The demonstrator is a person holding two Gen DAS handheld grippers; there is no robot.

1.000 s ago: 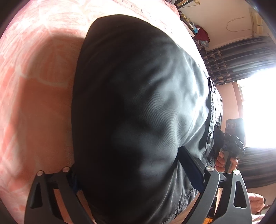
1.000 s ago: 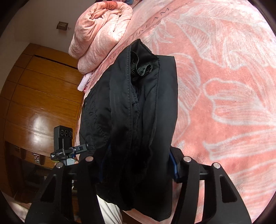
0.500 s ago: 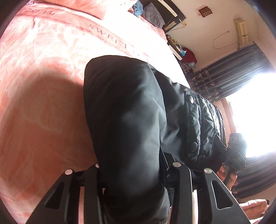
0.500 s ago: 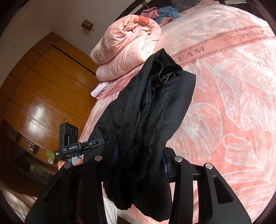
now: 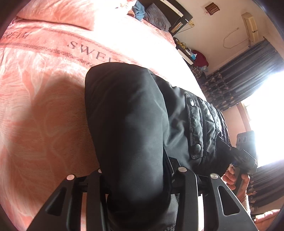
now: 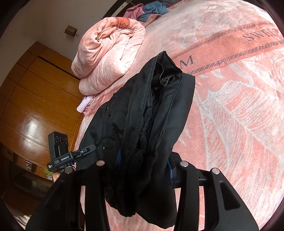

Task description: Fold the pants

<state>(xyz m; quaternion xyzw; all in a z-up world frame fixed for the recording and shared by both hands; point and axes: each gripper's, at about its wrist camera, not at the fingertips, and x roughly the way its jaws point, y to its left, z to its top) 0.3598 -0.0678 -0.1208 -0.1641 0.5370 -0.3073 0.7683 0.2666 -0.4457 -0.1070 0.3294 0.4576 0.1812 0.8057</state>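
The black pants are bunched and held up over the pink bed by both grippers. My left gripper is shut on one end of the pants, next to a snap-buttoned pocket flap. My right gripper is shut on the other end of the pants, with folded layers and a hem hanging below its fingers. Each gripper shows in the other's view, the right one at the far right and the left one at the left.
The pink patterned bedspread lies below. A rolled pink quilt sits at the bed's far side beside a wooden wardrobe. Loose clothes lie near the headboard. Dark curtains and a bright window are on the left view's right.
Both grippers have closed from wide open onto the pants and lifted them. The views have tilted up, so more of the bed, quilt and room shows.
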